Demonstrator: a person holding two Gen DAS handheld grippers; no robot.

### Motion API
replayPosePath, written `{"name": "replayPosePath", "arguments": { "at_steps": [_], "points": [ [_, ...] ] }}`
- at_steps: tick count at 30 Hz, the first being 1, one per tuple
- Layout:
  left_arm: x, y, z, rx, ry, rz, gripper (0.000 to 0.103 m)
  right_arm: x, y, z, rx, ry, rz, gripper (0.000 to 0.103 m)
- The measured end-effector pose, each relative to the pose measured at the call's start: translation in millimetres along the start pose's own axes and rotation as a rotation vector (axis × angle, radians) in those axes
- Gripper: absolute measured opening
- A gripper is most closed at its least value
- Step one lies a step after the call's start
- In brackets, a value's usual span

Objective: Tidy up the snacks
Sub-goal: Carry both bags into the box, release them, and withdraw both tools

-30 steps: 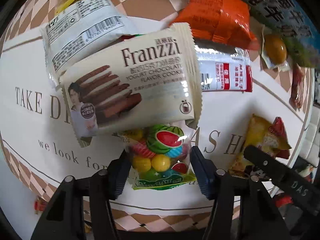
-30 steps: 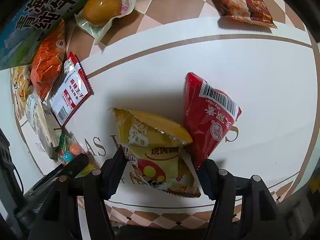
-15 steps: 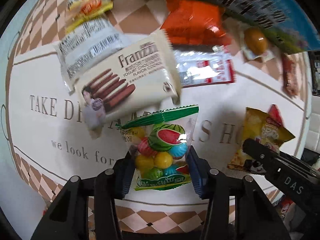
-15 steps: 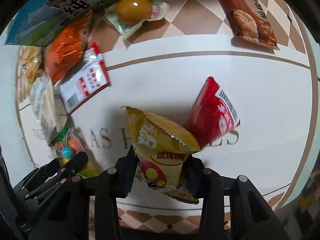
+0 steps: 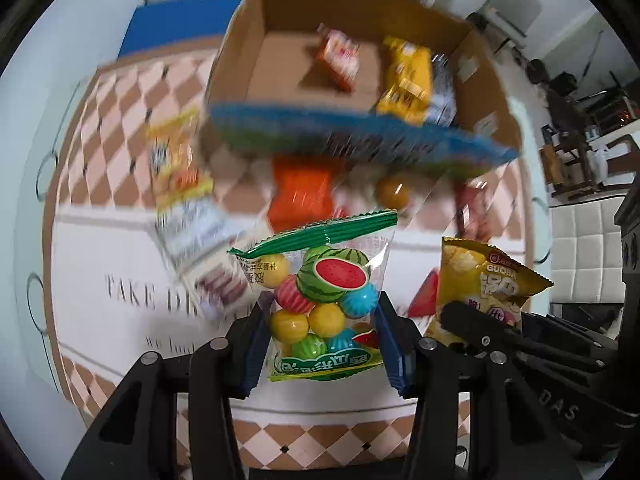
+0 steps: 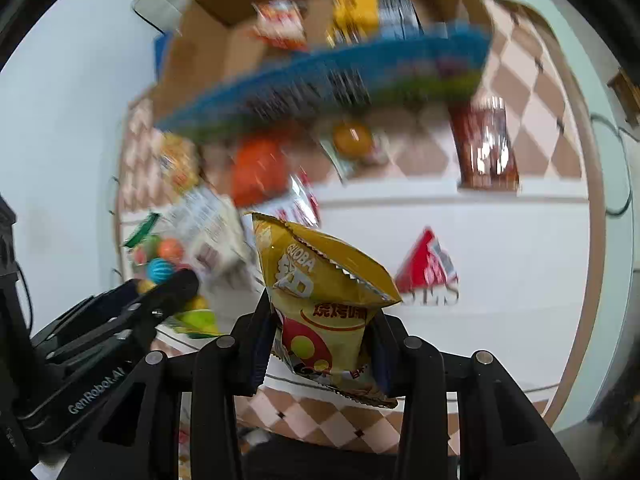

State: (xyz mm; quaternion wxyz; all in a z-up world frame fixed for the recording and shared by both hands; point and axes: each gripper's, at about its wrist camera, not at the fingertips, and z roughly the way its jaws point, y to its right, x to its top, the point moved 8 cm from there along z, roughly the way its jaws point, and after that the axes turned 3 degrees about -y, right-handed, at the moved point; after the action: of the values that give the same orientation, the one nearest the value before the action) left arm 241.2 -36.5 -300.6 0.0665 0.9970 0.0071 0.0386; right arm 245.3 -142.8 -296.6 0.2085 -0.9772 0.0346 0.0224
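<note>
At upper centre, the cardboard box (image 5: 256, 52) holds blurred snack packets (image 5: 406, 76); left gripper (image 5: 322, 336) pinches the gumball bag (image 5: 324, 300); right gripper (image 6: 320, 344) pinches the yellow GUOBA bag (image 6: 324, 300).

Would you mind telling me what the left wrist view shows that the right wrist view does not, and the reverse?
Only the left wrist view shows the left gripper clamped on the candy bag head-on, with its watermelon print readable.

Only the right wrist view shows the right gripper clamped on the yellow chip bag, and the brown packet on the checkered border fairly fully.

Both show the cardboard box holding snacks, the orange packet, the red triangular packet and each other's held bag.
</note>
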Motion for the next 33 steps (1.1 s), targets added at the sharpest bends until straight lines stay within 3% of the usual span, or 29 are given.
{"name": "replayPosePath", "arguments": {
  "at_steps": [4,11,14,18,24,33],
  "points": [
    [44,-6,-27,-0.031,0.041,0.012,0.046,36,-21,-37,0.039,0.076,-0.01,0.044],
    [138,-15,-41,-0.01,0.073,0.038,0.046,109,-40,-43,0.03,0.136,-0.011,0.044],
    [168,-21,-27,0.0,0.041,0.045,0.046,140,-42,-30,0.014,0.126,-0.012,0.044],
    [205,-31,15,-0.016,-0.073,0.034,0.046,177,-38,-3,0.0,0.096,-0.006,0.044],
    [226,-47,79,-0.01,-0.223,0.007,0.046,209,-31,45,-0.023,0.017,-0.011,0.044],
    [202,-53,129,-0.007,-0.355,0.019,0.047,209,-23,103,-0.004,-0.109,-0.009,0.044]
  ]
}}
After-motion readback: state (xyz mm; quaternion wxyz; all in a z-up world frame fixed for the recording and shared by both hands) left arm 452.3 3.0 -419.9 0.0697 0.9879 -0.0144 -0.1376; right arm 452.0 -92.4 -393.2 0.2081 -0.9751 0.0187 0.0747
